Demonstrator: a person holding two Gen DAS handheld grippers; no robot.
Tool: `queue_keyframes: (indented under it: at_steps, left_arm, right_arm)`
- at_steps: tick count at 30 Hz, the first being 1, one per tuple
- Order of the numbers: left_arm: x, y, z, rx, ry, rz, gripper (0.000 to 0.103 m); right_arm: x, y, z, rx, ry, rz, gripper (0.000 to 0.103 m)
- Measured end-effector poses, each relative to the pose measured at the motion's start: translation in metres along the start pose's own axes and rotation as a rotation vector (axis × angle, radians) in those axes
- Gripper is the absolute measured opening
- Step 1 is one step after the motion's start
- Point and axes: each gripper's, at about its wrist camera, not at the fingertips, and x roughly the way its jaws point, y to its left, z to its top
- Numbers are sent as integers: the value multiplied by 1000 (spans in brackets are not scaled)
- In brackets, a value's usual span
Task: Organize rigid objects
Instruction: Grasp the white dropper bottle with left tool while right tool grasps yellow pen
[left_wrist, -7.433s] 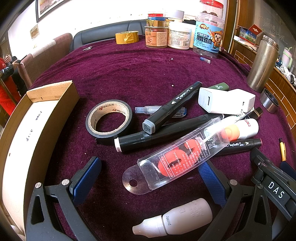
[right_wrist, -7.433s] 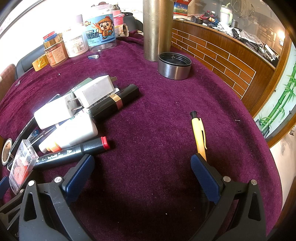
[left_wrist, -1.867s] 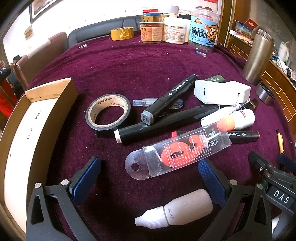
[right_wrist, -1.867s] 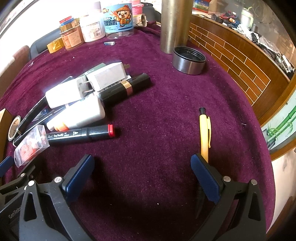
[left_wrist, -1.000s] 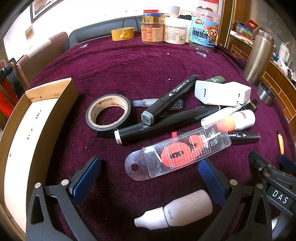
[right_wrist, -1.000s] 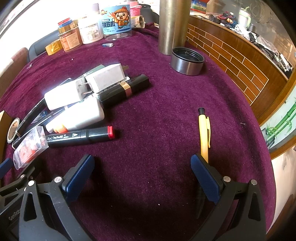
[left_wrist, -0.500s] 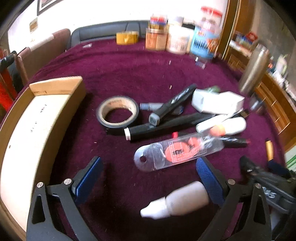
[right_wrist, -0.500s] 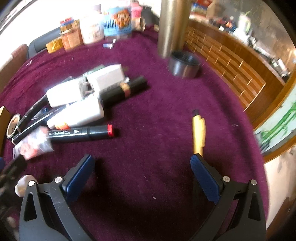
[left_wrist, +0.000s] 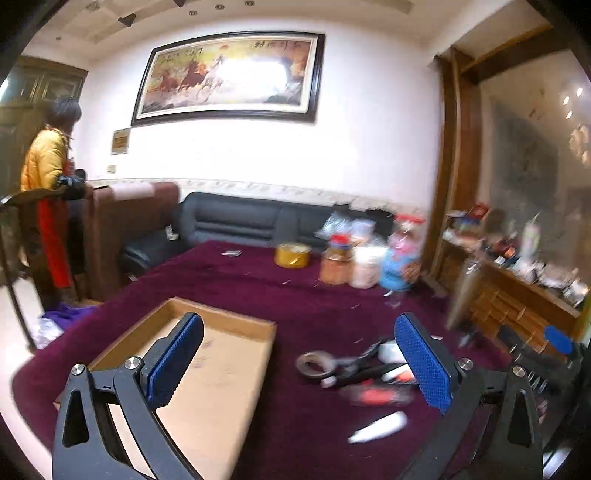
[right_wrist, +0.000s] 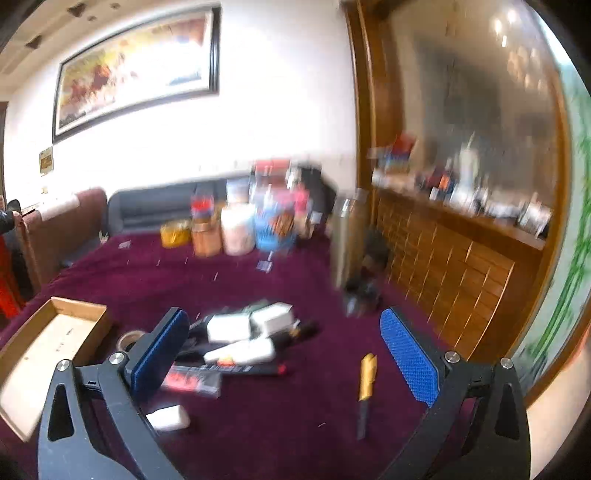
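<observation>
Purple-clothed worktop (left_wrist: 258, 295) is carrying the jumbled pens and bottles (right_wrist: 240, 343) beside the cardboard box (left_wrist: 221, 369), while both the left gripper (left_wrist: 299, 365) and right gripper (right_wrist: 284, 354) are hovering apart and empty, likely needing to descend for a first pick.

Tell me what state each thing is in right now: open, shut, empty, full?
Left gripper: jaws open, holding nothing.
Right gripper: jaws open, holding nothing.
Cardboard box: open-topped, nothing visible inside.
Yellow pen: lying flat, apart from the pile.
White dropper bottle: on its side.
Tape roll: lying flat.
</observation>
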Motion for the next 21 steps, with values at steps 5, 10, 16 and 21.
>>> queue_keyframes:
  at_steps: [5, 10, 16, 21]
  left_arm:
    - [41, 17, -14, -5, 206, -3, 102]
    - [53, -22, -40, 134, 290, -64, 102]
    - [72, -82, -67, 355, 338, -177, 101]
    - [103, -109, -87, 497, 443, -224, 55]
  right_arm:
    - [58, -6, -6, 74, 111, 48, 103]
    - [91, -35, -37, 167, 158, 43, 103]
    - [80, -53, -42, 255, 159, 87, 103]
    - [81, -41, -41, 198, 152, 102, 103]
